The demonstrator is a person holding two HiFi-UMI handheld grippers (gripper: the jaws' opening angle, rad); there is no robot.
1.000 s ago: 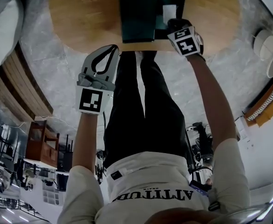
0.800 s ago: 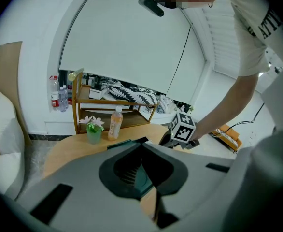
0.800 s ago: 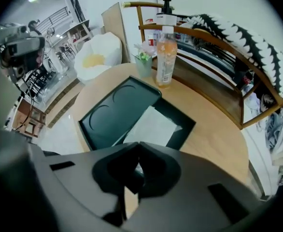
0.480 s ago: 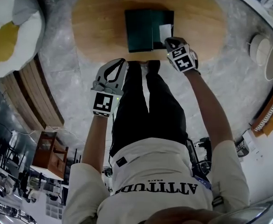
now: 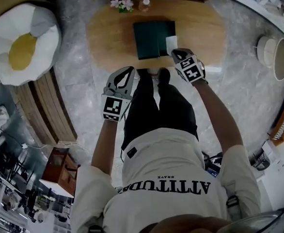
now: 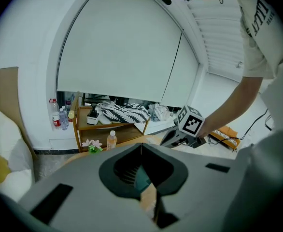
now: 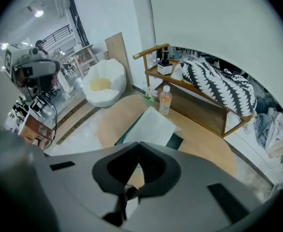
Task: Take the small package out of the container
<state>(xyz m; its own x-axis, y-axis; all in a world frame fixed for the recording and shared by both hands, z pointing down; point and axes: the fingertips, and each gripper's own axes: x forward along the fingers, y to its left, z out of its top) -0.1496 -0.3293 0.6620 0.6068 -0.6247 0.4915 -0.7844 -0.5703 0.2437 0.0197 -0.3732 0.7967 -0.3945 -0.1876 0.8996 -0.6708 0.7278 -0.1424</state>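
A dark green container (image 5: 151, 39) lies open on the oval wooden table (image 5: 200, 28). The small white package (image 5: 171, 44) rests at the container's right edge. My right gripper (image 5: 178, 53) is at the table's near edge with its tips just short of the package; its jaws are shut and nothing shows between them. In the right gripper view the container (image 7: 148, 127) looks pale with glare beyond the shut jaws. My left gripper (image 5: 127, 70) hangs shut and empty left of the person's legs, just off the table's front edge.
Small flowers (image 5: 122, 3) and a bottle (image 5: 144, 5) stand at the table's far edge. A white and yellow cushion (image 5: 21, 47) lies on the floor at the left. A wooden shelf with a striped cloth (image 7: 219, 88) stands behind the table.
The head view has pulled back, so the table looks smaller and more of the room shows. Both grippers stay near the table's front edge, the right one still by the package.
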